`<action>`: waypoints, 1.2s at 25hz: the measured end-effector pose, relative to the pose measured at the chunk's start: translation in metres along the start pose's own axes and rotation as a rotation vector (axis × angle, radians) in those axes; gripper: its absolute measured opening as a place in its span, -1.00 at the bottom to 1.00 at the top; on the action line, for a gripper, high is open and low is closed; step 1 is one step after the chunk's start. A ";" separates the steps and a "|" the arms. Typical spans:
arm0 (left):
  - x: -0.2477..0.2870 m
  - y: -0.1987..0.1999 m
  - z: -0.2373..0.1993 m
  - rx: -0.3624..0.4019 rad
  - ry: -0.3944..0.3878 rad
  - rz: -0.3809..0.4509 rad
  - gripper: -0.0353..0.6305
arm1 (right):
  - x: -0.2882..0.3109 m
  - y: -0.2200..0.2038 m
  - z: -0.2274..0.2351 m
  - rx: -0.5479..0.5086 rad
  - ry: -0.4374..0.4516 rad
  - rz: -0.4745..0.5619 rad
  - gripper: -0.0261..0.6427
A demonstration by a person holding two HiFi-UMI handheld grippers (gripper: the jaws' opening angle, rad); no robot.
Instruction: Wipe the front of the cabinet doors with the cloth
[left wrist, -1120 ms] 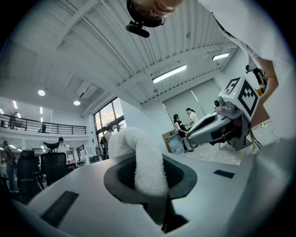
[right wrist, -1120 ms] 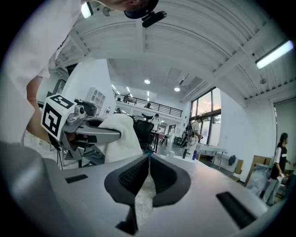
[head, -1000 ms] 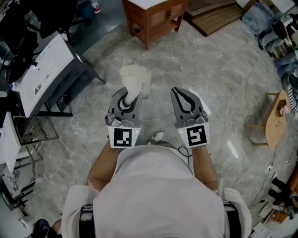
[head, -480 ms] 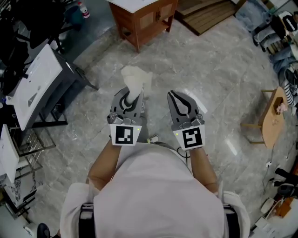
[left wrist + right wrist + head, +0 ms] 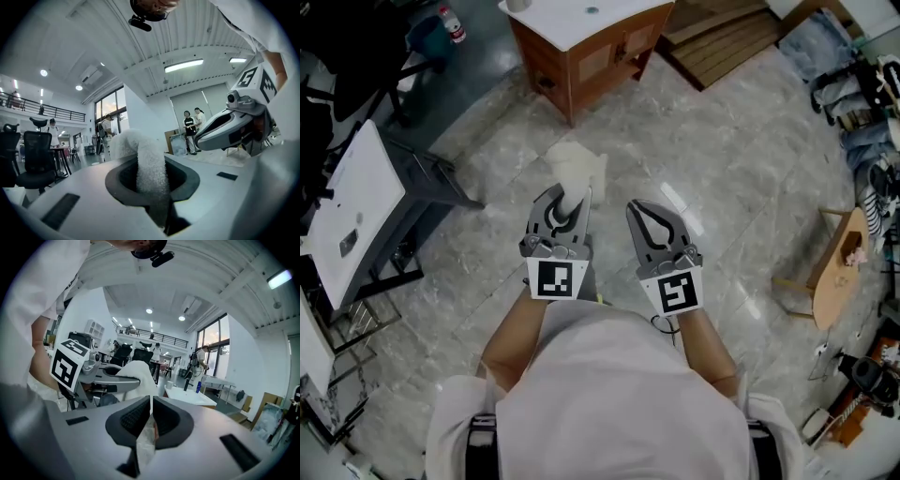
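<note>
Head view: cloth lengthwise beyond left tongs, seemingly toward cabinet.

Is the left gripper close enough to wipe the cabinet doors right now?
Probably not: bare floor lies between the cloth in the left gripper and the cabinet doors. Nothing blocks the way; stepping forward should do.

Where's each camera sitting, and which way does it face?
Head view: on the person's head, facing steeply down: torso, forearms, left gripper, right gripper, brown wooden cabinet ahead.
Left gripper view: along jaws shut on white fluffy cloth; right gripper, sleeve at right.
Right gripper view: along shut jaws; left gripper, forearm at left.
All share the cloth.
</note>
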State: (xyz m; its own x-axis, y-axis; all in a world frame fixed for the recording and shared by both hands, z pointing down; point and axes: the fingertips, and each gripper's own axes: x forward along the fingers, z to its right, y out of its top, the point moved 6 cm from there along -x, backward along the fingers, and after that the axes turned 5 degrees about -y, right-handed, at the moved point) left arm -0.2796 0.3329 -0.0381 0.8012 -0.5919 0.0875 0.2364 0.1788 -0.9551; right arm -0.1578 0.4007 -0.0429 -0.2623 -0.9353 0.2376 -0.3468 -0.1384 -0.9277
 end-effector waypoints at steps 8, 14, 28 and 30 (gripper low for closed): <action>0.120 -0.044 -0.143 -0.073 0.037 -0.024 -0.66 | 0.176 0.026 0.082 -0.021 0.023 -0.056 -0.79; 0.181 -0.045 -0.187 -0.092 0.041 -0.021 -0.66 | 0.234 0.036 0.123 -0.062 0.033 -0.084 -0.79; 0.325 -0.061 -0.182 -0.098 0.212 -0.117 -0.66 | 0.319 -0.023 0.264 -0.165 0.158 -0.015 -0.79; 0.350 -0.075 -0.181 -0.088 0.235 -0.126 -0.66 | 0.340 -0.049 0.285 -0.195 0.182 -0.017 -0.79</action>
State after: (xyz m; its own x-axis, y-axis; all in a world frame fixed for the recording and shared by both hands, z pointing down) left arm -0.1165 -0.0305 0.0133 0.6168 -0.7730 0.1485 0.2690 0.0297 -0.9627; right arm 0.0269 -0.0033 0.0007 -0.4062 -0.8571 0.3169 -0.5150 -0.0718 -0.8542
